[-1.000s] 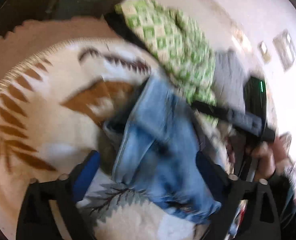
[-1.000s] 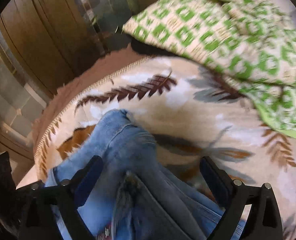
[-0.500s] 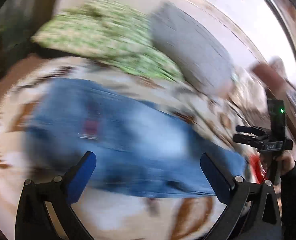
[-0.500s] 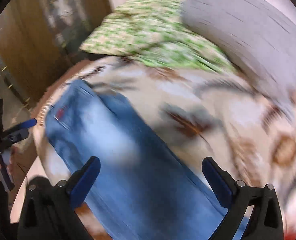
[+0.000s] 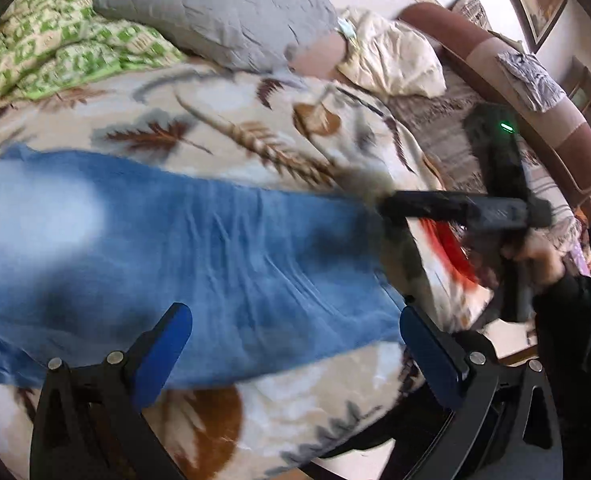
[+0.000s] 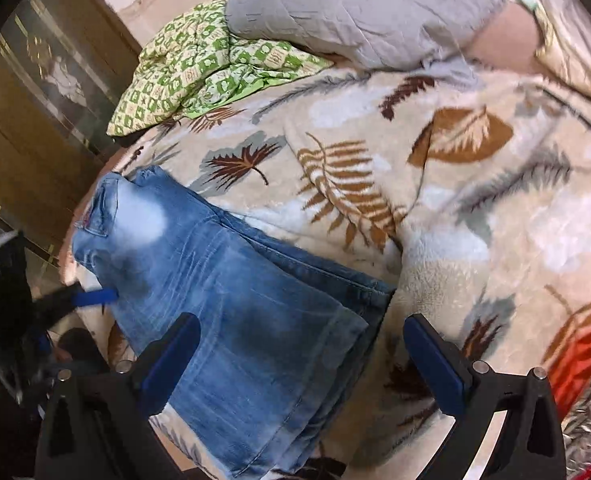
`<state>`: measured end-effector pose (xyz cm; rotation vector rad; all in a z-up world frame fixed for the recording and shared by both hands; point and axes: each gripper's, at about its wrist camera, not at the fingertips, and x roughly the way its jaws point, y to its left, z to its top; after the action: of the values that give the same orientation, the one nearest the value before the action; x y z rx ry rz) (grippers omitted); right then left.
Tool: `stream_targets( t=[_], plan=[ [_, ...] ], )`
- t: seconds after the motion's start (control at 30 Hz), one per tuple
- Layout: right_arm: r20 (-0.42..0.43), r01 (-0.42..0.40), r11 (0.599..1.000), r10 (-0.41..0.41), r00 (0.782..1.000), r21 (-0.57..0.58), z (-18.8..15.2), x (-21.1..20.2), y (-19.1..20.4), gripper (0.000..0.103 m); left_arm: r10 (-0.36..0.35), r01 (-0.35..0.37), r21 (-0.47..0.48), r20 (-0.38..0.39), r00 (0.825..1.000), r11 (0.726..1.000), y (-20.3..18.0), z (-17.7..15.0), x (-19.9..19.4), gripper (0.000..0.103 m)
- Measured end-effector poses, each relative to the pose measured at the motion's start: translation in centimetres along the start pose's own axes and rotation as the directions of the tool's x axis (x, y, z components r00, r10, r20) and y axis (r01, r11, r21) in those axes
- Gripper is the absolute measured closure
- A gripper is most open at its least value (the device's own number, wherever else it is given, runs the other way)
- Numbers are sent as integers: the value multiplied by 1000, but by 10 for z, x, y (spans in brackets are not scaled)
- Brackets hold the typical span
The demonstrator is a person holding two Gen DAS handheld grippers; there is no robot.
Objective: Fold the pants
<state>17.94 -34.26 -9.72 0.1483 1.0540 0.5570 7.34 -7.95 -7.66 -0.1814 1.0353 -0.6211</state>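
Note:
Blue jeans (image 6: 231,292) lie flat and lengthwise on a leaf-patterned blanket (image 6: 435,200), legs stacked, waistband at the far left end and hems near me. In the left wrist view the jeans (image 5: 199,256) stretch across the frame, blurred. My left gripper (image 5: 291,344) is open and empty, just above the jeans' near edge. My right gripper (image 6: 299,356) is open and empty over the hem end. The right gripper also shows in the left wrist view (image 5: 391,206), beside the hem end. The left gripper's blue finger (image 6: 95,296) shows near the jeans' waist end.
A green patterned quilt (image 6: 199,68) and a grey pillow (image 6: 355,4) lie at the head of the bed. A cream cloth (image 5: 391,60) and brown headboard (image 5: 535,92) are at the right. A wooden wardrobe (image 6: 35,120) stands beyond the bed's left edge.
The jeans went from bunched up under the grippers to laid out straight on the blanket. Both grippers moved apart toward opposite ends and stay open.

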Motion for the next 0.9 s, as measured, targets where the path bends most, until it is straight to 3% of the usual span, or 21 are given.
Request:
stream_targets(
  t=[0.23,0.37,0.5,0.77,0.9],
  plan=[
    [-11,-111,967,117,993,228,3,36,-42,1,-10,8,-25,-66,998,1000,0,-18,8,0],
    [-19,-199,932,215,977,303,7,51,-58,0,-38,33,-66,-73,997,997,1,-19,11,0],
    [12,-253,928,260,966,274,5,40,-52,0,-44,39,-59,-81,996,997,-5,-19,16,0],
    [46,-261,952,257,965,160,16,10,-30,0,-44,39,-57,-82,996,998,-5,-21,16,0],
    [6,-222,967,223,975,125,33,25,-19,0,-42,37,-63,-80,996,997,-5,-22,15,0]
  ],
)
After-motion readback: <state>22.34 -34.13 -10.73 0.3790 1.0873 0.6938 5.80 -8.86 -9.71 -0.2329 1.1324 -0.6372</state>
